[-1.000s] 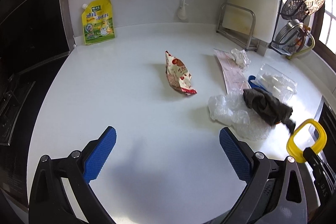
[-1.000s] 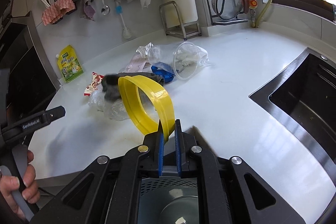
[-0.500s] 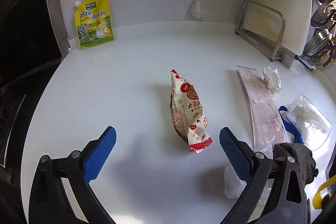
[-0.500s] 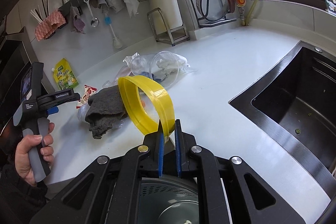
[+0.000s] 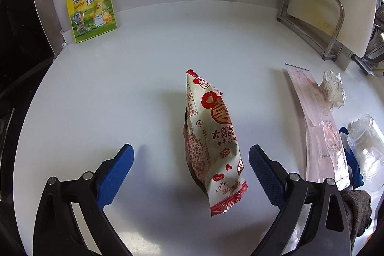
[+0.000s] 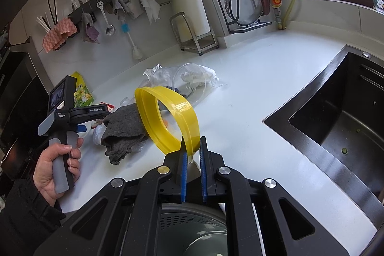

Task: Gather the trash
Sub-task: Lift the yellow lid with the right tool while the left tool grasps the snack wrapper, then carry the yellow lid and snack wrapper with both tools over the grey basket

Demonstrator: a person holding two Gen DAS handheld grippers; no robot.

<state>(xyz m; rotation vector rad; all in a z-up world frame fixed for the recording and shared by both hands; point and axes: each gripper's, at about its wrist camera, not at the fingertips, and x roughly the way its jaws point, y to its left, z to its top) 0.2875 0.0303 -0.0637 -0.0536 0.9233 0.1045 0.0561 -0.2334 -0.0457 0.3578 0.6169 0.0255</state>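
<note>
Left wrist view: the left claw (image 5: 190, 161) stands wide, its jaws just starting to close, with the red-and-white snack wrapper (image 5: 212, 143) lying on the white desk (image 5: 96, 112) between the blue pads, untouched. The step in hand looks like picking up this wrapper; next the pads must close on its crinkled middle. To the right lie a pink plastic sleeve (image 5: 319, 126) and crumpled paper (image 5: 333, 90).

Right wrist view: the right claw (image 6: 192, 150) is clamped tight on a yellow ring (image 6: 168, 119). Only here do the sink (image 6: 336, 124), the grey cloth (image 6: 124, 128) and the person's hand (image 6: 56, 167) holding the other tool show.
</note>
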